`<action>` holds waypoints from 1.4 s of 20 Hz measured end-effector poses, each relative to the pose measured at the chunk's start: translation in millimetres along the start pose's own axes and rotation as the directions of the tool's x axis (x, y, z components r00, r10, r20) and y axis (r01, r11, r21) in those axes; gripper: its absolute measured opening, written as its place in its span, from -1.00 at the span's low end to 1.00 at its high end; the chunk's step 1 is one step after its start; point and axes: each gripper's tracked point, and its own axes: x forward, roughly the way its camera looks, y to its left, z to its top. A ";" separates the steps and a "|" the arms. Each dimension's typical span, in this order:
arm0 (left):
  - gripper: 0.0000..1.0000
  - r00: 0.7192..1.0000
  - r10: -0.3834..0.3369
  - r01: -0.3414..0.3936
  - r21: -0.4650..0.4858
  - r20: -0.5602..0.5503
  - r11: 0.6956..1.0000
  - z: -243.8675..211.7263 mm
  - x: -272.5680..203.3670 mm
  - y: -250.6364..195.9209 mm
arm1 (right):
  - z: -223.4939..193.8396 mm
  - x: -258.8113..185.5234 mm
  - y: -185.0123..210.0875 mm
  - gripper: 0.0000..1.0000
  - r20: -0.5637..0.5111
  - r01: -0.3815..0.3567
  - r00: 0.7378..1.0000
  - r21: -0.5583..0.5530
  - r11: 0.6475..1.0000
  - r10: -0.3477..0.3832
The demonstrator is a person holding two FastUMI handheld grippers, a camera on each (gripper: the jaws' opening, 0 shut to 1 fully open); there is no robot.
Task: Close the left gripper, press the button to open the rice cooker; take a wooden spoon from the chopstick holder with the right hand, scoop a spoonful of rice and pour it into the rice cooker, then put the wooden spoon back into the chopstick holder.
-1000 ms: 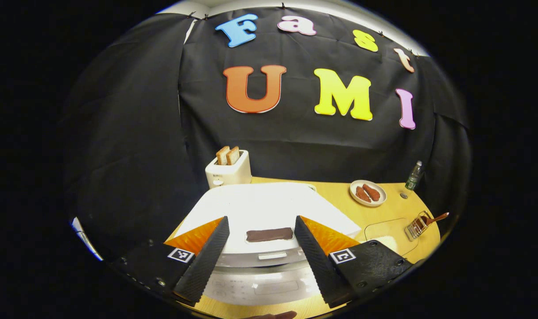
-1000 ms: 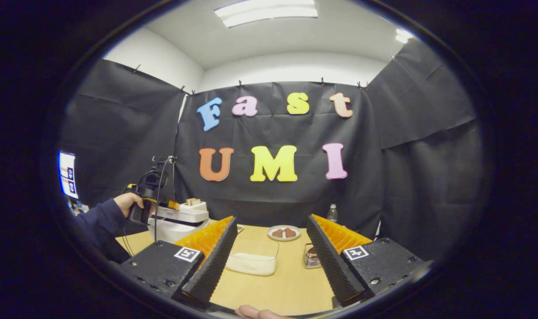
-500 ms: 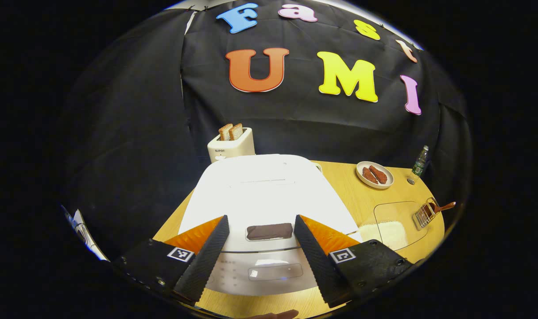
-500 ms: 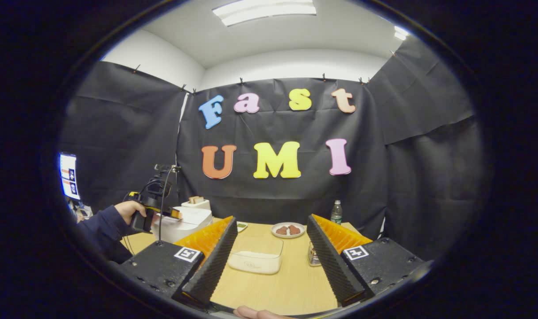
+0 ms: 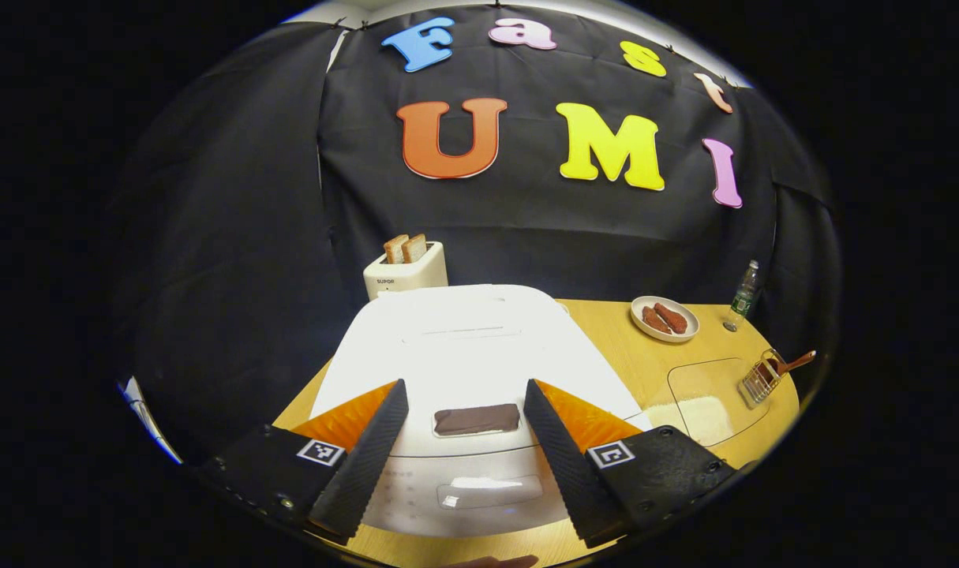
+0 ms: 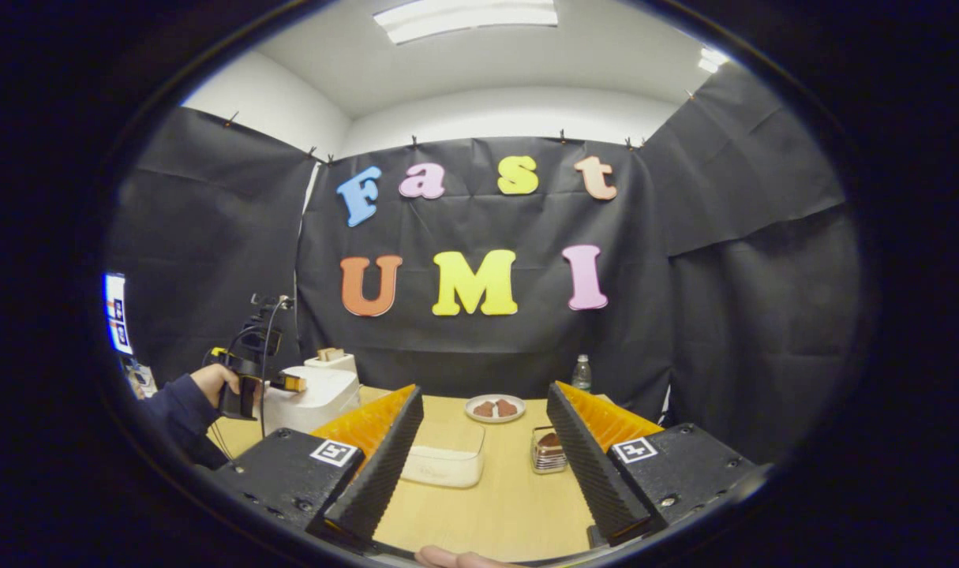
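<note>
Rice cooker (image 5: pixel 455 347) lid apparently shut, on wooden table (image 5: pixel 653 363); black-draped booth.

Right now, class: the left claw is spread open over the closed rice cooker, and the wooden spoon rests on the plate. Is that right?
Not quite. The left claw is open over the closed rice cooker, but the wooden spoon stands in the chopstick holder, not on the plate, as the left gripper view shows.

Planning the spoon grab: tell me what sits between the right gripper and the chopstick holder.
In the right gripper view, only bare wooden table lies between the open right gripper and the chopstick holder. The clear rice container stands off to its left.
</note>
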 end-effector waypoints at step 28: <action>0.91 0.917 -0.038 0.035 0.013 0.398 0.999 20.7 -218.3 -122.5 | -3.8 4.4 -44.8 0.94 0.004 0.093 0.996 0.032 0.995 -0.093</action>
